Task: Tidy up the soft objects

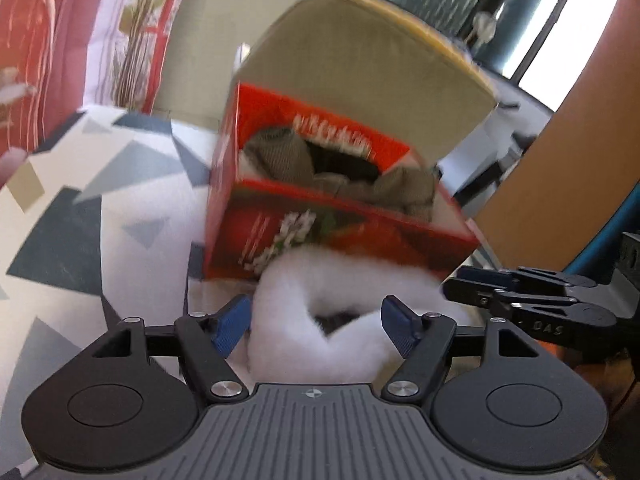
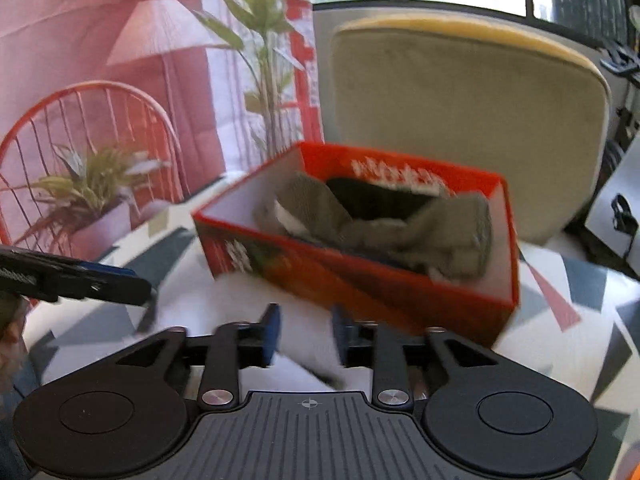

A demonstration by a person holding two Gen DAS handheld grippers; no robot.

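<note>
**White fluffy piece between both grippers, red box just beyond**

In my left wrist view, the left gripper (image 1: 316,326) stands wide, its blue pads on either side of a white fluffy item (image 1: 320,320) at the bottom centre; I see a gap at each pad. The right gripper (image 1: 472,286) pokes in from the right edge.

In my right wrist view, the right gripper (image 2: 304,338) is narrow, with white fluff (image 2: 306,344) between its pads; blur keeps me from telling whether they press it. The red box (image 2: 304,276) sits mid-frame on the patterned cloth (image 2: 580,280), holding olive knitted pieces (image 2: 440,236). A beige cushion (image 2: 460,120) stands behind it.
</note>
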